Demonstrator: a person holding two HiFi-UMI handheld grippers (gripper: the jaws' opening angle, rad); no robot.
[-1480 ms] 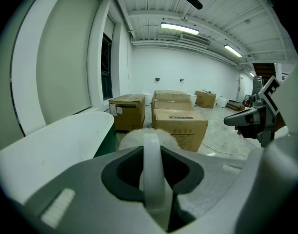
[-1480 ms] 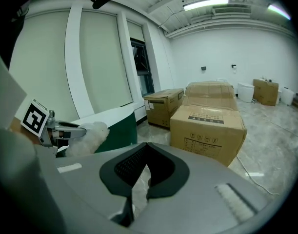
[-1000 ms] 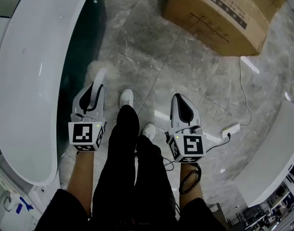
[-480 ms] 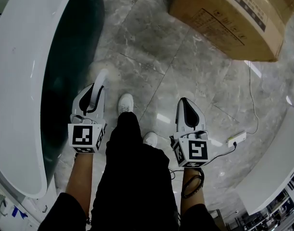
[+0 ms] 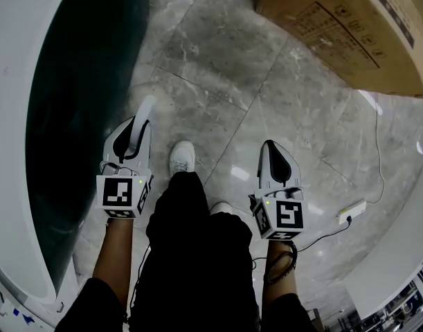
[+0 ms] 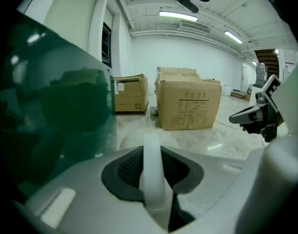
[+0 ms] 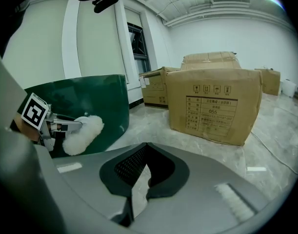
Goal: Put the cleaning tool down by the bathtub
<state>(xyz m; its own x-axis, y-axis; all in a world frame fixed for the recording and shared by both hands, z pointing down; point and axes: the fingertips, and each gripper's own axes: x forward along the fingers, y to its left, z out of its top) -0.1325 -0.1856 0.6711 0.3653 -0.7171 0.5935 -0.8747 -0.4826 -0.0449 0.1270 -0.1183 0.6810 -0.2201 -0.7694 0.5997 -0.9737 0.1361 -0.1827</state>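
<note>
**Head view.** Bathtub (image 5: 17, 151), white rim over a dark green wall, fills the left. The left gripper (image 5: 136, 131) hangs just beside that wall, above the grey stone floor (image 5: 218, 68). The cleaning tool (image 5: 146, 108), white and fluffy, sticks out forward from it. The right gripper (image 5: 272, 151) hangs level with it across the person's legs and carries nothing. A cardboard box (image 5: 349, 19) stands at upper right, well apart. A power strip (image 5: 353, 211) on its cord lies on the floor at right.

**Left gripper view.** The fingers (image 6: 122, 172) are clamped on the tool's white handle, which runs straight out between them. The green tub wall is close on the left, with boxes beyond.

**Right gripper view.** The fingers (image 7: 131, 168) are drawn together with nothing between them. The fluffy head of the tool shows at left, against the tub wall.

**Step in hand (a judgement).** The tool is not yet set down.
- Lower the left gripper until the tool's head rests on the floor beside the tub wall.
- Only then part the fingers, so it does not drop or roll.
- Keep it clear of the shoe (image 5: 181, 156).
- Draw the gripper back along the handle's line.
</note>
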